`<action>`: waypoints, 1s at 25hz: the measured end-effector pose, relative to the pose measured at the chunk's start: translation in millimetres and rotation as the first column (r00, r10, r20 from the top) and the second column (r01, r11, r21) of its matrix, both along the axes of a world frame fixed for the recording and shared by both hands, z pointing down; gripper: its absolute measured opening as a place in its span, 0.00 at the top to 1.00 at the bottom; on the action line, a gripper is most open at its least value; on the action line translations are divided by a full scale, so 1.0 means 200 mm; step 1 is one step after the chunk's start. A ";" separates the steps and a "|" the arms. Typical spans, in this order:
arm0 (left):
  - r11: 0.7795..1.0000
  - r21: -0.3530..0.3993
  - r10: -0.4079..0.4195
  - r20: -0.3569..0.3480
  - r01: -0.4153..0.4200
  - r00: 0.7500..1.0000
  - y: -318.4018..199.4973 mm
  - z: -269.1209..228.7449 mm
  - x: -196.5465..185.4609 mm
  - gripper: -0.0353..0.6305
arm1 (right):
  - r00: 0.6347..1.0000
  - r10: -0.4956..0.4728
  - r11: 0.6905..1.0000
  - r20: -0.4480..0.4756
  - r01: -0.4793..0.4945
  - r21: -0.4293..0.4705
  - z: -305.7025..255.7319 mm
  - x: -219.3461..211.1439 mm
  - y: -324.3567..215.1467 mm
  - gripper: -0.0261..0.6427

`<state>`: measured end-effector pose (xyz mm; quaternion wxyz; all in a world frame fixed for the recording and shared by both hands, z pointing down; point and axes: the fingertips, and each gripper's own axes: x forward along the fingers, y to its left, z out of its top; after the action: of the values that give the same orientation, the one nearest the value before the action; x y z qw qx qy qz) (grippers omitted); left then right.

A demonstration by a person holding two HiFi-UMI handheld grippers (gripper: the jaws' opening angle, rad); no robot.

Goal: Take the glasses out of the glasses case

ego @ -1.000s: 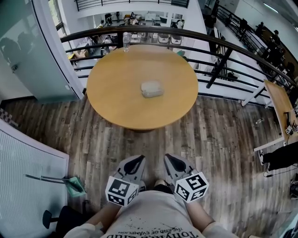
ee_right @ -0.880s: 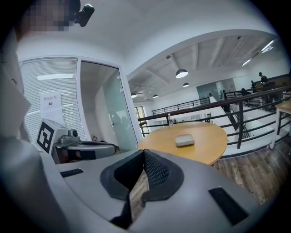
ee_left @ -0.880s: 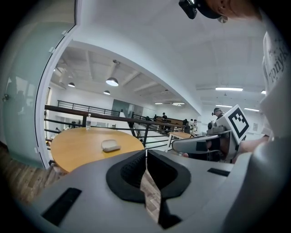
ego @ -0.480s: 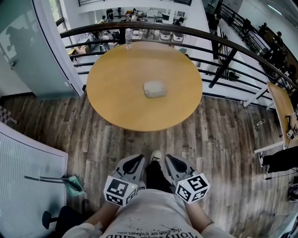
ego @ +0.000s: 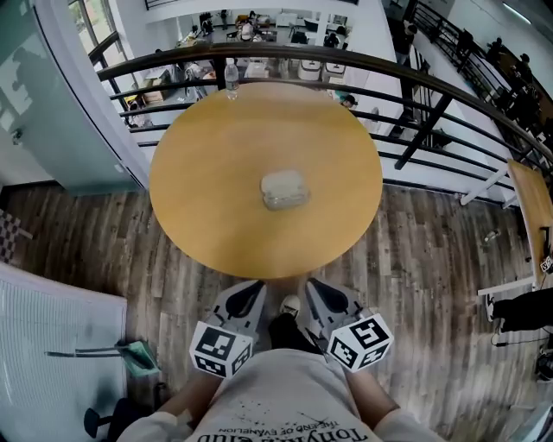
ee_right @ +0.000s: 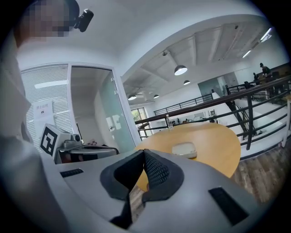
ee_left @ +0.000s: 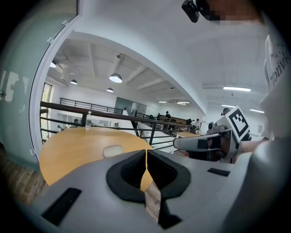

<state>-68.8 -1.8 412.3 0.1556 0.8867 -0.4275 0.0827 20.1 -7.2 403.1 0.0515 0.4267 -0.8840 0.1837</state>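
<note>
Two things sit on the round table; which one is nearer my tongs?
The pale glasses case, lying closed in the middle of the round table. The water bottle stands upright at the far edge.

Round wooden bench (ego: 216, 198) on dark plank floor (ego: 423, 259), close beside a curved black railing (ego: 423, 129) (lower office level (ego: 259, 22) beyond). Pale glass wall (ego: 34, 112) at left; round ceiling lamps (ee_left: 115, 78) lit overhead.

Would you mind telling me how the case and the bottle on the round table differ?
The case lies flat and low near the table's middle, whereas the bottle stands upright at its far edge. The case is wide, rounded and pale; the bottle is slender and clear. Both rest on the same table, well apart from each other.
</note>
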 end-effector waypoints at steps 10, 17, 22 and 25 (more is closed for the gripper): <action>0.998 0.002 -0.056 0.015 0.056 0.998 -0.49 -0.01 0.07 0.90 | 0.999 -0.053 0.999 -0.004 0.053 -0.003 0.02 0.09 -0.50 0.92; 0.998 -0.002 -0.068 0.032 0.068 0.997 -0.69 0.03 0.16 0.90 | 0.997 -0.077 0.997 -0.004 0.077 -0.025 0.09 0.19 -0.73 0.92; 0.997 -0.048 -0.057 0.045 0.059 0.997 -0.84 0.05 0.19 0.90 | 0.997 -0.073 0.996 -0.009 0.073 -0.058 0.09 0.23 -0.90 0.92; 0.997 -0.064 -0.035 0.051 0.038 0.998 -0.92 0.04 0.19 0.90 | 0.998 -0.060 0.995 -0.008 0.059 -0.074 0.08 0.23 -0.96 0.92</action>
<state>-30.3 -184.8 419.4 0.1751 0.8708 -0.4446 0.1159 66.7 -198.3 419.3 0.0771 0.3989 -0.8887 0.2124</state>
